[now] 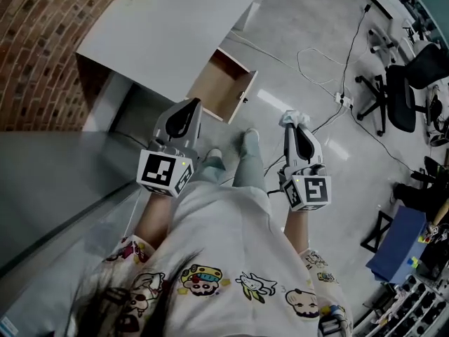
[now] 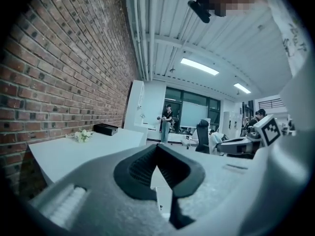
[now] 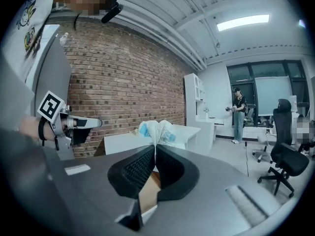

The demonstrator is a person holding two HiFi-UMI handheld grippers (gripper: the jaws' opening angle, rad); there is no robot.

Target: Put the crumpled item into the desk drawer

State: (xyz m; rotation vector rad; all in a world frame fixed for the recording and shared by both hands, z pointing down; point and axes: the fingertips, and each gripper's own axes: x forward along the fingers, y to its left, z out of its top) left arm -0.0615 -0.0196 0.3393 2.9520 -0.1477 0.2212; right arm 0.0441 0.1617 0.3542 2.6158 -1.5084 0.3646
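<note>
The white desk (image 1: 175, 27) stands against the brick wall, with its wooden drawer (image 1: 226, 83) pulled open toward me. My right gripper (image 1: 294, 125) is shut on the crumpled item (image 1: 295, 117), a white wad with blue print that sticks out past the jaw tips (image 3: 156, 131). It hangs over the floor, to the right of the drawer and short of it. My left gripper (image 1: 188, 108) is shut and empty, close to the drawer's near left corner. In the left gripper view its jaws (image 2: 156, 149) meet at the tip, pointing over the desk (image 2: 74, 154).
On the desk's far end lie a small bunch of flowers (image 2: 82, 135) and a black box (image 2: 105, 129). Cables and a power strip (image 1: 344, 100) run across the floor on the right, near office chairs (image 1: 396, 93). A person (image 3: 238, 113) stands far off by the windows.
</note>
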